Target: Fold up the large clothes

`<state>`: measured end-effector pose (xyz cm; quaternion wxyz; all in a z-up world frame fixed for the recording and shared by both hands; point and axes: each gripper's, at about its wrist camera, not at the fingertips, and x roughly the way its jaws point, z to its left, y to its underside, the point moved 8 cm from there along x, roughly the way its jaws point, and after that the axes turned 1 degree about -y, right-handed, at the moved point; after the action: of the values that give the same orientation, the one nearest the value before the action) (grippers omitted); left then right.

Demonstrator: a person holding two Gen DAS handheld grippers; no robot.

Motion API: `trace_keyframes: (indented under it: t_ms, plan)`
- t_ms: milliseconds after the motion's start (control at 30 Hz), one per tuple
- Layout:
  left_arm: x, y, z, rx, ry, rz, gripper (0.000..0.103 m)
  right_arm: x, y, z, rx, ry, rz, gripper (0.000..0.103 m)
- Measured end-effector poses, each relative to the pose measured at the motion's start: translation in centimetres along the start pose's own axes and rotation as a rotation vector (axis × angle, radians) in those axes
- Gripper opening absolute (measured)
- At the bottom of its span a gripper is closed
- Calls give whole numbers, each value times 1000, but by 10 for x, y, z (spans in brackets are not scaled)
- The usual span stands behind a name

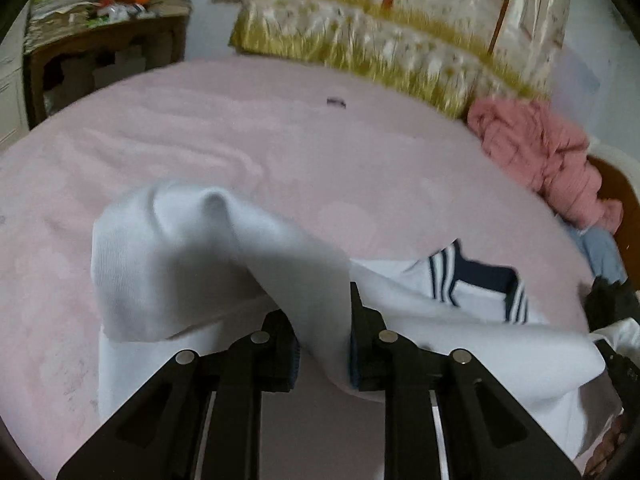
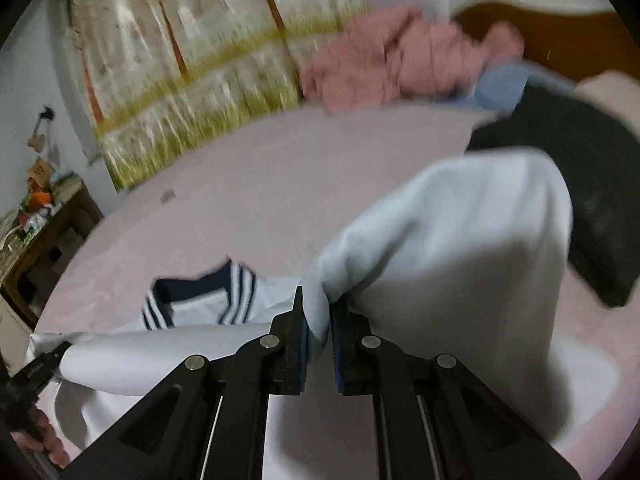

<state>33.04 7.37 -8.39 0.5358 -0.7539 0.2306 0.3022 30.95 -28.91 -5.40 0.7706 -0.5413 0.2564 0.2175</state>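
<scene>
A white garment (image 1: pixel 180 256) with a navy striped collar (image 1: pixel 480 276) lies on the pink bed sheet (image 1: pixel 240 140). My left gripper (image 1: pixel 322 332) is shut on a fold of the white fabric, which is lifted and drapes to the left. My right gripper (image 2: pixel 318 328) is shut on another fold of the same garment (image 2: pixel 460 248), lifted above the bed. The collar shows in the right wrist view (image 2: pixel 192 292) to the left of the fingers. Both views are motion-blurred.
A pink padded jacket (image 1: pixel 540 152) and blue cloth (image 1: pixel 600 248) lie at the bed's right edge. A dark garment (image 2: pixel 580 168) lies beside them. A floral quilt (image 1: pixel 380 28) is piled at the far side. A cluttered wooden table (image 1: pixel 104 40) stands beyond the bed.
</scene>
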Motion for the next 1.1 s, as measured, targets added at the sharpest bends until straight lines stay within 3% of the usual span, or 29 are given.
trace_keyframes:
  t_ms: [100, 200, 300, 433, 567, 667, 733, 900, 1100]
  plan:
    - [1, 1, -1, -4, 12, -2, 19, 27, 8, -9, 22, -12, 54, 10]
    - [-36, 7, 3, -52, 83, -93, 18, 12, 12, -12, 57, -45, -29, 10]
    - [-84, 24, 9, -75, 172, -129, 17, -48, 20, -2, -25, -36, -149, 10]
    - [-144, 66, 20, -45, 193, -172, 17, -132, 53, -2, -72, -46, -246, 10]
    - [-204, 114, 37, -25, 206, -222, 17, -200, 105, -19, -42, -67, -258, 10]
    - [-240, 142, 55, -93, 228, -256, 17, -237, 144, -34, 18, -115, -230, 11]
    - [-251, 155, 55, -84, 226, -253, 17, -254, 163, -37, 39, -127, -224, 10]
    - [-229, 147, 56, -125, 197, -202, 17, -253, 167, -43, 56, -106, -204, 10]
    - [-169, 102, 45, -163, 137, -123, 18, -206, 126, -37, 72, -91, -163, 10]
